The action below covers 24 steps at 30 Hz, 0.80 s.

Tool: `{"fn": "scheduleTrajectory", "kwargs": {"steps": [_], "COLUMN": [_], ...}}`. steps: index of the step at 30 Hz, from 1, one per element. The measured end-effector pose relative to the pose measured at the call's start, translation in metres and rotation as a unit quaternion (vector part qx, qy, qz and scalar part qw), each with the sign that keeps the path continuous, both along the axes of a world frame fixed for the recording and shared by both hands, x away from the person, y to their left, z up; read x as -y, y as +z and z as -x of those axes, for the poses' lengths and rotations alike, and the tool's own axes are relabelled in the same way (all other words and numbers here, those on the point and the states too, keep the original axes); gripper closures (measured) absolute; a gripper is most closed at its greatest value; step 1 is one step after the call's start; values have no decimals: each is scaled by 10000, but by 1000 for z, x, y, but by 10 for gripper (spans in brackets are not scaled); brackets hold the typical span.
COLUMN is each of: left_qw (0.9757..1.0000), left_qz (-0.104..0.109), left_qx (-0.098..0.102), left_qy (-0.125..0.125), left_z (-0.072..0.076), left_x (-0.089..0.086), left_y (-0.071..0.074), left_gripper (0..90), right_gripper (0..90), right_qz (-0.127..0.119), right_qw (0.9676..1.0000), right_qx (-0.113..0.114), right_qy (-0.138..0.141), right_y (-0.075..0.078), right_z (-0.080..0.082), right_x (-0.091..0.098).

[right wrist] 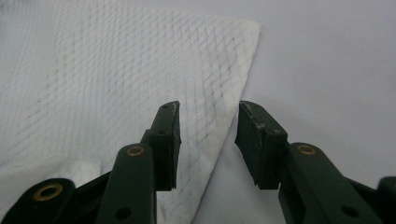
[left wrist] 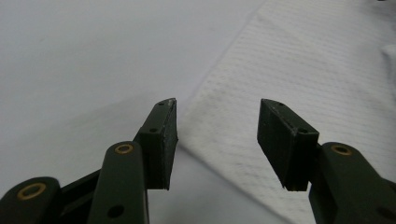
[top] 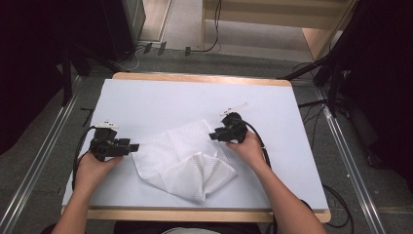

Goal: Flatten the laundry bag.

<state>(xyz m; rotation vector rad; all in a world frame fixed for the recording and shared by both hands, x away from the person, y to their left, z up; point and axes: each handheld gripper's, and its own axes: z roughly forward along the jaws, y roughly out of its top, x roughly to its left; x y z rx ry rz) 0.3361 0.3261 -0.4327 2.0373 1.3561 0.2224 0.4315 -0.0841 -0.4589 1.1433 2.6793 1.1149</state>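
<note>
My left claw (top: 132,146) is spread, jaws wide, with nothing between them; in the left gripper view (left wrist: 217,140) the cloth (left wrist: 299,84) edge runs just under the gap, its corner by my left jaw. My right claw (top: 213,136) is spread too, a little narrower, and in the right gripper view (right wrist: 208,140) the cloth's (right wrist: 116,84) edge passes between the jaws, untouched as far as I can tell.

Near me, at six o'clock on the table (top: 160,97), the cloth (top: 182,158) is bunched into a folded lump. Its flatter part reaches toward twelve, ending beside my right claw at about two o'clock from the cloth's middle. My left claw sits at nine o'clock of it, pointing in. Beyond, the table top is bare except a small white strip (top: 234,108) just past my right hand (top: 249,146).

What could go wrong, I judge: the mesh lies flat and thin, so closing at this height may catch only air or a single layer, and the cloth could slip out. Pulling both sides unevenly would drag the lump instead of opening it.
</note>
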Motion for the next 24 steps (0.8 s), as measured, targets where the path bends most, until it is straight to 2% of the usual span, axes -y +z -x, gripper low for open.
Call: {"fn": "scheduleTrajectory", "kwargs": {"steps": [2,6,7,9,11,13,14,16,17,20,22,23,24], "left_qw": [10000,9997,9998,9999,9999,9999,9999,9998,9997,9992,9993,9995,9997], "left_qz": [20,-196,-185,-138,-98,-107,-57,-55,5,94,117,100,156], "left_qx": [-1,-163,-87,-70,-18,-29,-108,-160,-231,-370,-333,-278,-205], "left_qy": [68,38,51,64,73,18,-26,-99,-119,-109,-101,-91,-56], "left_z": [-1,-6,-6,-6,-6,-6,-7,-8,-9,-16,-22,-25,-28], "left_x": [-3,0,1,3,5,7,7,9,10,10,13,15,17], "left_y": [-5,-13,-14,-15,-17,-18,-18,-18,-18,-17,-17,-15,-14], "left_gripper": [481,478,478,512,609,713,761,844,886,900,900,900,899], "right_gripper": [604,599,596,596,609,644,662,734,749,887,900,900,900], "right_qz": [69,91,66,104,106,145,180,250,210,325,291,295,296], "right_qw": [10000,9999,9999,9999,9998,9997,9996,9994,9995,9991,9994,9995,9995], "right_qx": [-24,18,31,59,73,87,110,163,94,180,-11,-43,25], "right_qy": [45,70,99,122,153,168,165,178,216,217,168,118,80], "right_y": [-3,-4,-4,-4,-4,-4,-3,-3,-3,-3,-2,-1,0], "right_z": [-1,-2,-1,0,1,2,2,3,3,2,-3,-5,-7], "right_x": [-3,-8,-9,-12,-15,-18,-20,-23,-23,-24,-22,-20,-17]}}
